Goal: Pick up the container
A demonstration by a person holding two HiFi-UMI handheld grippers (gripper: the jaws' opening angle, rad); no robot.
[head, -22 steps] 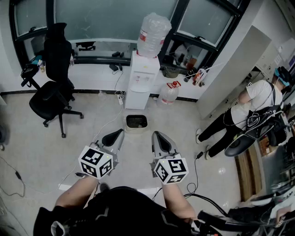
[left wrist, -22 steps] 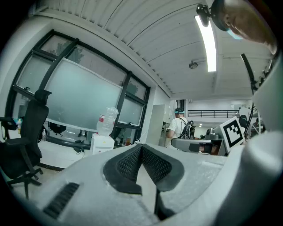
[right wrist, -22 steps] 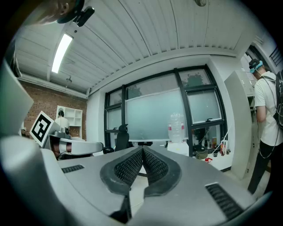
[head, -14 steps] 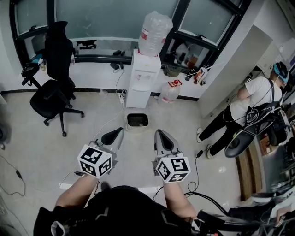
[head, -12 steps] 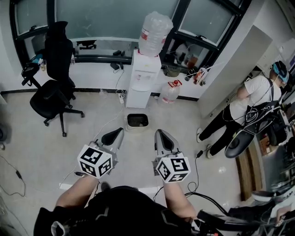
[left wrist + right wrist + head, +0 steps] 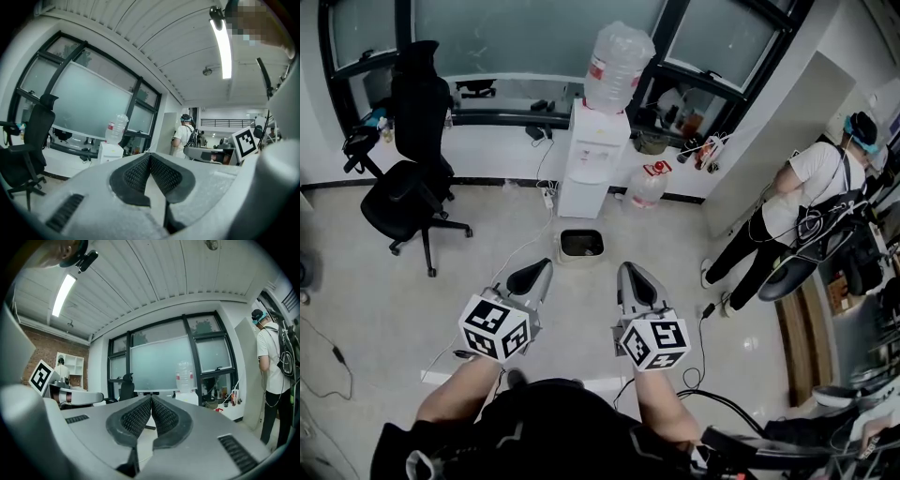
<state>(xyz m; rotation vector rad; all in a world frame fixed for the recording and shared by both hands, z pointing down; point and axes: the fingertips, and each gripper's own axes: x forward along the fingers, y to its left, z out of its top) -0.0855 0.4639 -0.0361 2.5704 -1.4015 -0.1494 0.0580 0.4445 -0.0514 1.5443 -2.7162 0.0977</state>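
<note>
Left hand-held gripper [image 6: 542, 268] and right hand-held gripper [image 6: 624, 269] are held level, side by side above the floor [image 6: 394, 300], not touching each other. Both are fully closed: in each gripper view the jaws meet at the tips with nothing between them. The container [image 6: 580, 245], a small light tub with a dark inside, sits on the floor just ahead of the two grippers and touches neither. Directly behind it stands a white water dispenser [image 6: 592, 164] with a bottle [image 6: 617, 61] on top. A black office chair [image 6: 408, 192] is at left. A person [image 6: 811, 202] stands at far right.
</note>
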